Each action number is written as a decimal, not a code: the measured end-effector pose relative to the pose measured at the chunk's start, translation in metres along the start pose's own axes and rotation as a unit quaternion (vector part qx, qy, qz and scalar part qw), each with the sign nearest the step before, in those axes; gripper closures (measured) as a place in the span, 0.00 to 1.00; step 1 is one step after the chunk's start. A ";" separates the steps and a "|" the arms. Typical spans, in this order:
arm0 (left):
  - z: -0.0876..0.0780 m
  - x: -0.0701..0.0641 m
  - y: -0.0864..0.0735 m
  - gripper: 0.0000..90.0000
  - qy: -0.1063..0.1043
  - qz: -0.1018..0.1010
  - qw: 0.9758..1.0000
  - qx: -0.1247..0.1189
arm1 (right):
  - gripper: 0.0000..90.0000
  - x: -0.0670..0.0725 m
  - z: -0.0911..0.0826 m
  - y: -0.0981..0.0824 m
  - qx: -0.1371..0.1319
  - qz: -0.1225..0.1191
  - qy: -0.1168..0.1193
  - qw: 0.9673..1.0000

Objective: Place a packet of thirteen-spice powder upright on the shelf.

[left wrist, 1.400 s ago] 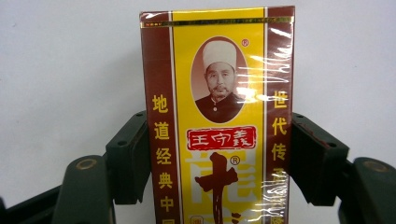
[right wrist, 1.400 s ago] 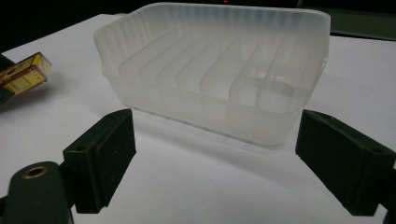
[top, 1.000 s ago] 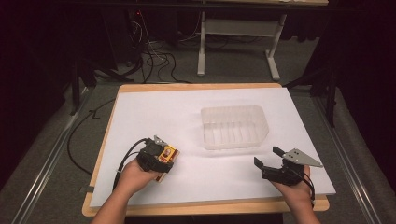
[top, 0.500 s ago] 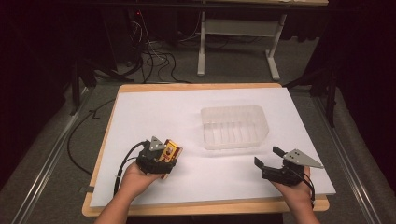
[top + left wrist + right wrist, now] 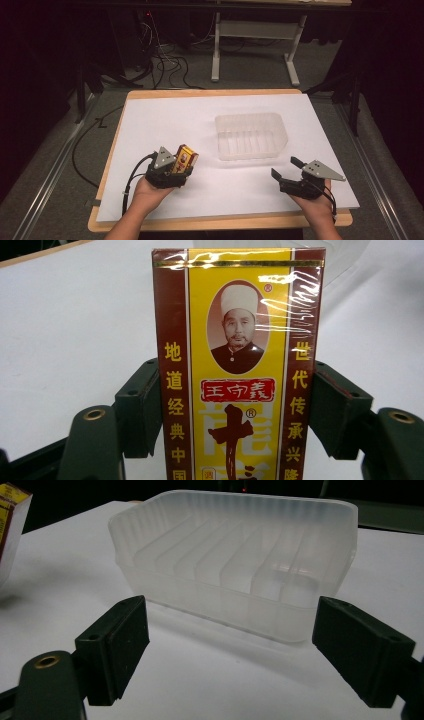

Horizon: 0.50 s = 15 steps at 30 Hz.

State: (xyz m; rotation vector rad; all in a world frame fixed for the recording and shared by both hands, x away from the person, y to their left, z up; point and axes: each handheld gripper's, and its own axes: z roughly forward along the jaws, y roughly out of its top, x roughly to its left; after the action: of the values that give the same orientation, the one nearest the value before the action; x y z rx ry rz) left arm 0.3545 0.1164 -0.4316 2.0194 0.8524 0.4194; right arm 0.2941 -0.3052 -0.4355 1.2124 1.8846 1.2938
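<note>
One yellow-and-maroon printed carton (image 5: 184,159) gripped in left gripper (image 5: 172,167) fingers, not yet in ribbed translucent plastic tray (image 5: 251,136) mid-frame; right gripper (image 5: 286,169) fingers wide, empty.

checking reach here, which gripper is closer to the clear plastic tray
Right, though narrowly. The right gripper sits open just in front of the clear plastic tray's near right corner; the left gripper, shut on the yellow box, is off its left side.
</note>
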 end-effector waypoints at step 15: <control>0.009 -0.023 0.007 0.36 -0.016 0.007 0.999 -0.032 | 0.17 0.015 0.008 0.006 -0.001 -0.004 0.012 1.000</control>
State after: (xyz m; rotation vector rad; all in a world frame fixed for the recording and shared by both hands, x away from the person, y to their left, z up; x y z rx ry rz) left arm 0.3461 0.0922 -0.4298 1.9687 0.7965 0.4162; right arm 0.2956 -0.2878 -0.4325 1.1919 1.9024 1.3102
